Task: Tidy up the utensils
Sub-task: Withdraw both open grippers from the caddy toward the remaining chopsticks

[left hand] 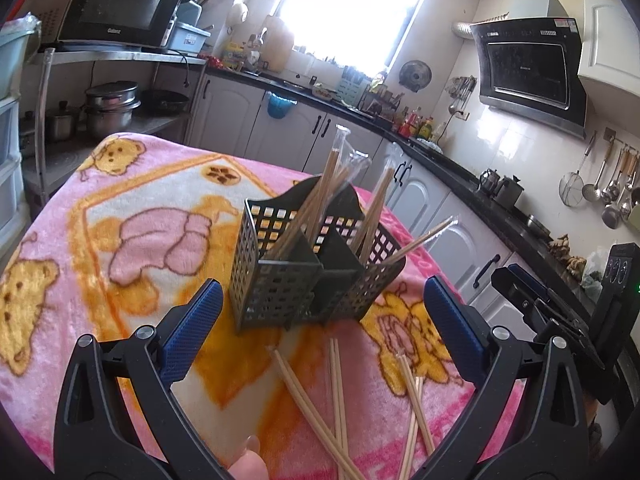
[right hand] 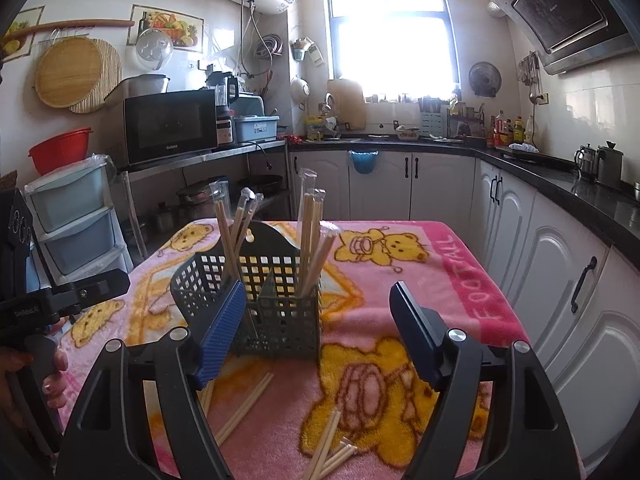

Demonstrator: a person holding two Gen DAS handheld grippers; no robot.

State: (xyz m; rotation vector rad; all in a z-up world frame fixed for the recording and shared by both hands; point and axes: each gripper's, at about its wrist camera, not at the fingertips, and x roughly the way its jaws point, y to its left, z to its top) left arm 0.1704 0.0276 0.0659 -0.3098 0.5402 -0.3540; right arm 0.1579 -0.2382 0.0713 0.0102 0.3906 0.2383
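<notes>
Kitchen counters with white cabinet doors wrap around a table covered by a pink fleece blanket with yellow teddy bears (right hand: 400,300), its edge lettered "FOOTBALL". One dark grey perforated plastic utensil caddy (left hand: 308,272) stands upright near the middle of the blanket, split into compartments. About five plastic-sleeved pairs of wooden chopsticks (right hand: 310,236) stand in it, long axes near vertical, tips leaning outward. About three more loose chopstick pairs (left hand: 340,400) lie flat on the blanket in front of the caddy, fanned toward the cameras. A black microwave (right hand: 170,126) on the steel shelf reads "Galanz". The left gripper (left hand: 320,312) and the right gripper (right hand: 318,312) both gape wide, holding nothing, near the caddy.
</notes>
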